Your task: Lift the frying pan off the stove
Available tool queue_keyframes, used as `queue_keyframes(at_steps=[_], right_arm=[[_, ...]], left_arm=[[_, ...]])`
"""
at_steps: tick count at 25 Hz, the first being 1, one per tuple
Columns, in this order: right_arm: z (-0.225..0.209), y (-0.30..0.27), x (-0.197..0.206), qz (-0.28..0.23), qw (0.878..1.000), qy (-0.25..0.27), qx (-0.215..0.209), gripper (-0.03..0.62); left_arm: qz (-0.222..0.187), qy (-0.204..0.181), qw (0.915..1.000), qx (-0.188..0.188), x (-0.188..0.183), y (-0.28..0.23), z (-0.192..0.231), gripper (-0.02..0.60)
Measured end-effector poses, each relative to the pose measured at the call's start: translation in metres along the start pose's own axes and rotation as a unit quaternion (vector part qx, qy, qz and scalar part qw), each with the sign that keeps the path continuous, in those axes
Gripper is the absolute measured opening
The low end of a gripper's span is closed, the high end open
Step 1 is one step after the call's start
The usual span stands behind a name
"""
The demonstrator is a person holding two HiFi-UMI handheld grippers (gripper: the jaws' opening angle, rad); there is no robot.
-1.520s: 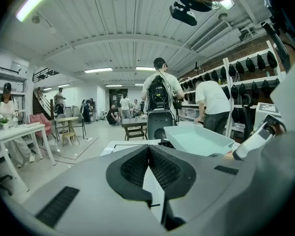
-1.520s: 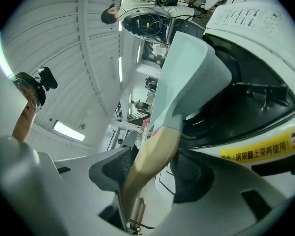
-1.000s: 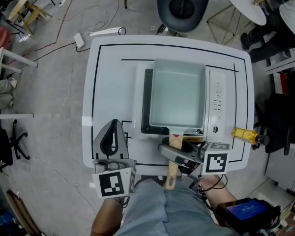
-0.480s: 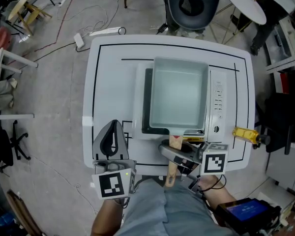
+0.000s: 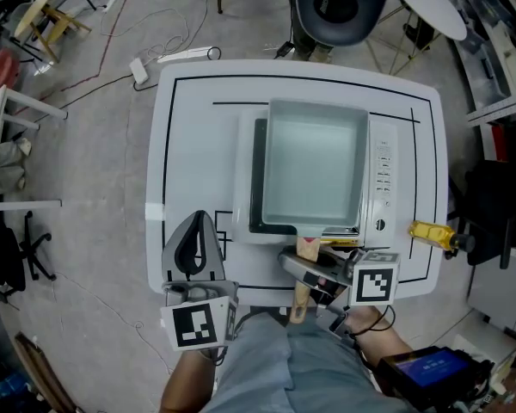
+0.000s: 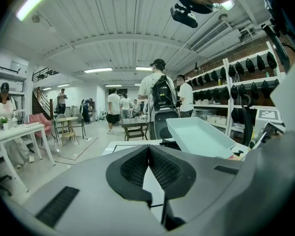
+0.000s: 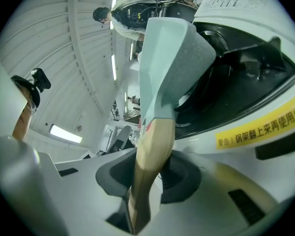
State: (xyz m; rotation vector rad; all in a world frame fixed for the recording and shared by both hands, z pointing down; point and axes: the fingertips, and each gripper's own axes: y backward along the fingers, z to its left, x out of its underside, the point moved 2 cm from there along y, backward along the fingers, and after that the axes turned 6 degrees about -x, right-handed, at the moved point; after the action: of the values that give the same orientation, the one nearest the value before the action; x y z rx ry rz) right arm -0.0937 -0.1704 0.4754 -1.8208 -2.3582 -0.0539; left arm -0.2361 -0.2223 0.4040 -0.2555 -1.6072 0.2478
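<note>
A square pale-teal frying pan (image 5: 314, 166) sits on a white induction stove (image 5: 383, 179) in the middle of the table. Its wooden handle (image 5: 306, 248) points toward me. My right gripper (image 5: 299, 267) reaches in from the right at the table's front edge. In the right gripper view the handle (image 7: 155, 141) runs between the right gripper's (image 7: 150, 168) jaws, which are closing around it. The pan (image 7: 169, 68) rests level on the stove (image 7: 246, 112). My left gripper (image 5: 198, 226) rests at the table's front left, shut and empty, with the left gripper's (image 6: 148, 149) pads together.
The white table (image 5: 193, 144) has black lines marked on it. A yellow tool (image 5: 430, 233) lies at its right edge, near my right gripper. A dark chair (image 5: 340, 3) stands behind the table. Several people (image 6: 157, 97) stand far off in the room.
Both grippers and the pan stay where they were. The chair behind the table has shifted right, and the person at the top right has gone from view.
</note>
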Motion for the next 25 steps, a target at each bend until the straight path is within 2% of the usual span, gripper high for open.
queue_keyframes(at_steps=[7, 25], right_arm=[[-0.0032, 0.0001, 0.0022, 0.002, 1.000, -0.007, 0.009, 0.112], [-0.0034, 0.0000, 0.0045, 0.008, 1.000, -0.002, 0.012, 0.107]], left_arm=[[0.000, 0.002, 1.0000, 0.000, -0.0008, 0.0013, 0.0011, 0.018], [-0.008, 0.001, 1.0000, -0.002, -0.0071, 0.0053, 0.0030, 0.018]])
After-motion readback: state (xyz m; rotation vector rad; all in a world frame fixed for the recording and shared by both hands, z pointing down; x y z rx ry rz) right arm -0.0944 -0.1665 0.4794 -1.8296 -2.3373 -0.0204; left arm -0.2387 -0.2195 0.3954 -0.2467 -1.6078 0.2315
